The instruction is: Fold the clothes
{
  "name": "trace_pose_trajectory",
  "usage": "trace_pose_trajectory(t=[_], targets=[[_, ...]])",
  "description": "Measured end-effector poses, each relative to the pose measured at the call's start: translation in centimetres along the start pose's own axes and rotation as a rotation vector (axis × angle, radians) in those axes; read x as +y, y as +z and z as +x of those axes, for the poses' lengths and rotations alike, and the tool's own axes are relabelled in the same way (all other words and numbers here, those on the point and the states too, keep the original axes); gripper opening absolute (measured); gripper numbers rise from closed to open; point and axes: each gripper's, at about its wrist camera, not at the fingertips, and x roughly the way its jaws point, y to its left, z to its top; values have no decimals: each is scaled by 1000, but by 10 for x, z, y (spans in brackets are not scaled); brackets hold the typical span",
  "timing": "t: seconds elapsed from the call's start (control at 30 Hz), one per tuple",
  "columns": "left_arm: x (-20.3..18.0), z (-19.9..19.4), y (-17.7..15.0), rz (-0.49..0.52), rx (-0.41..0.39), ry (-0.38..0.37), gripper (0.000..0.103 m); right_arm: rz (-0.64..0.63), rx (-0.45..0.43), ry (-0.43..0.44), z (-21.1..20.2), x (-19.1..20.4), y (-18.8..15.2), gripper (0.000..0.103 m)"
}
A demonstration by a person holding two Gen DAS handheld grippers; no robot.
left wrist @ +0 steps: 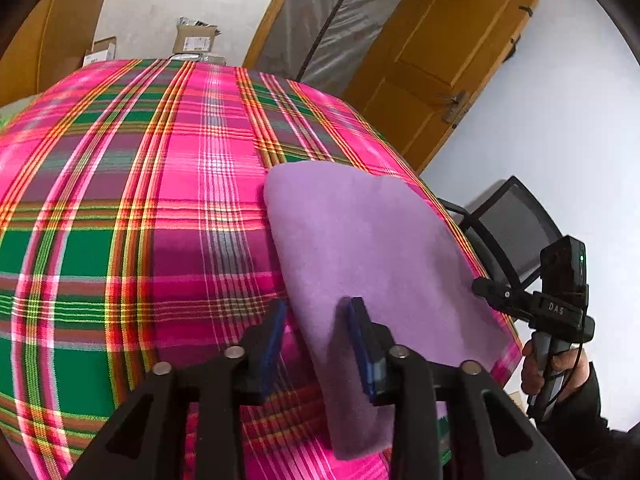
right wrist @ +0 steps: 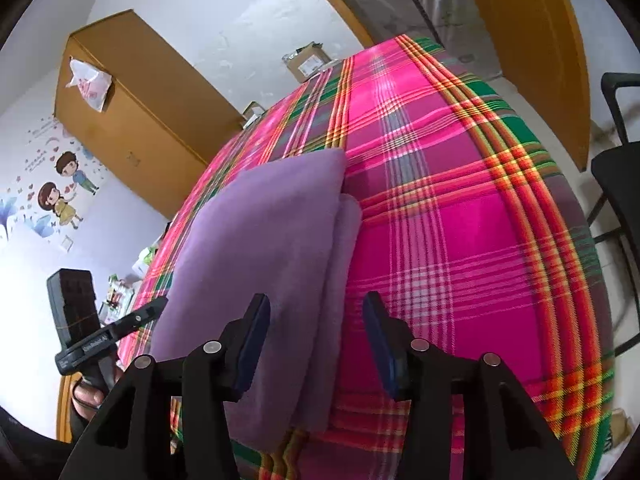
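A folded purple cloth lies flat on the pink, green and yellow plaid bedspread, near its right edge. My left gripper hovers over the cloth's near left edge. Its jaws stand apart, and the blue pads do not press on the fabric below them. From the right wrist view, the same cloth shows stacked layers along its right side. My right gripper is open over that layered edge, which runs between its fingers without being pinched. Each view shows the other gripper beside the cloth, held by a hand.
A black mesh chair stands just off the bed's right edge. An open brown door and cardboard boxes lie beyond the far end. A brown cabinet and a wall with cartoon stickers are on the left.
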Motion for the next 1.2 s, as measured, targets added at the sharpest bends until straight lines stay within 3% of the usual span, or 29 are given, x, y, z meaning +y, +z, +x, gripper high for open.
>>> trace_pose_trajectory(t=[0.23,0.57,0.8,1.2], targets=[[13,9,5,-53,18,-44,47,-18,17,1,15,7,10,51],[8,10,1,-67,29,-83,46,-20,89,26,12,9,7,52],[6,22,14,-49,46,-96,46,-2,68,43,23,5,17,52],[10,22,10,-78,70,-154,46,17,110,116,24,-3,16,52]])
